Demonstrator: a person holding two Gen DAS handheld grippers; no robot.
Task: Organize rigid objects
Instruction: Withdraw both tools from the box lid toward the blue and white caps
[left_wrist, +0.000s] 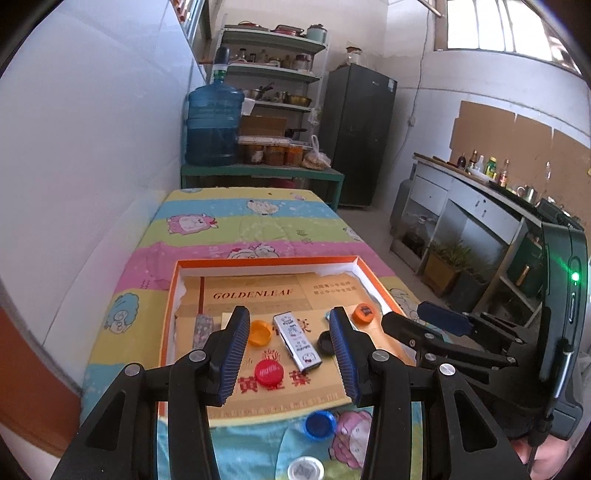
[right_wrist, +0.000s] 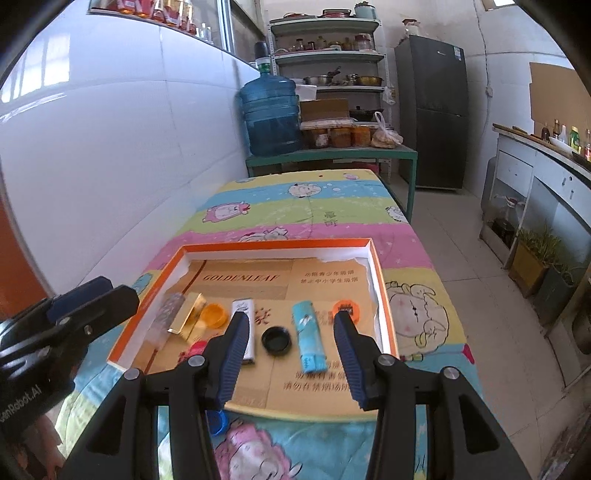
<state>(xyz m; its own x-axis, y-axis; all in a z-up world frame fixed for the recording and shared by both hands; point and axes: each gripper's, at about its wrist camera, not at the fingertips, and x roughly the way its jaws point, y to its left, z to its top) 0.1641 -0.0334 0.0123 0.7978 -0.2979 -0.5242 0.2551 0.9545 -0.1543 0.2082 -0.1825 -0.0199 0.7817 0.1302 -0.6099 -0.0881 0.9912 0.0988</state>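
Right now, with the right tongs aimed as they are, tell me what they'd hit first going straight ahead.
Probably the black cap in the orange box: it lies between the open right tongs, with the blue lighter just beside it. Depth is uncertain.

White-walled kitchen (left_wrist: 92, 129), black fridge (left_wrist: 356, 133)

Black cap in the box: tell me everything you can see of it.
The black cap is small, round, plastic-looking, lying open side up so its hollow shows. It rests flat on the tan cardboard liner in the orange-rimmed box, between the white lighter and the light-blue lighter, touching neither. No fingers touch it.
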